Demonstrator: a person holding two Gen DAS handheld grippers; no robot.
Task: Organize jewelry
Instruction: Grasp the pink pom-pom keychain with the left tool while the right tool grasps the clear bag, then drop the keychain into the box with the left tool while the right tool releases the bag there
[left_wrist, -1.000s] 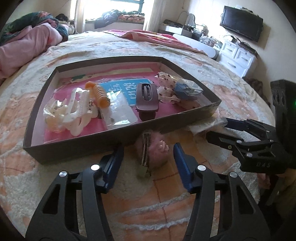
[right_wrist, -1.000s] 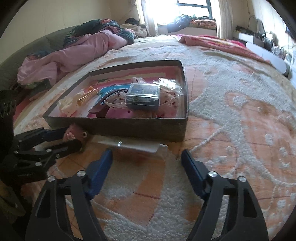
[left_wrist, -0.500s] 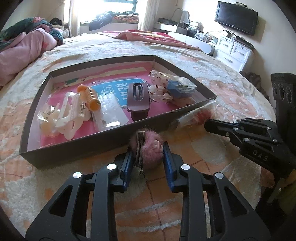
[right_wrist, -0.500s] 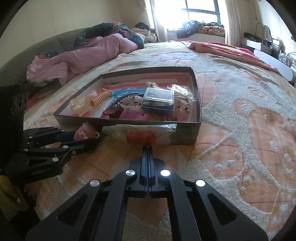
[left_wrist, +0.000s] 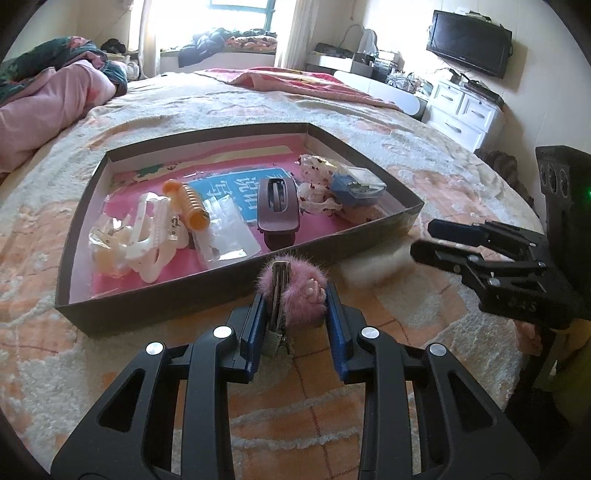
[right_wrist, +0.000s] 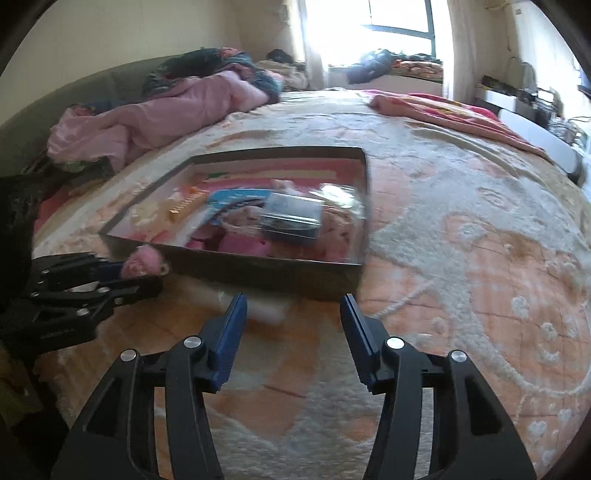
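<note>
blue card (left_wrist: 246, 188), white characters, illegible

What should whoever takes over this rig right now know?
Left gripper: jaws shut on the pink fluffy hair clip, just outside the box's near wall.
Right gripper: jaws open, holding nothing, by the clear packet blurred on the bedspread at the box's near right corner.
Done: claw clips, orange spiral and other pieces lie in the box.
Left: put the fluffy clip in, then the packet.
</note>
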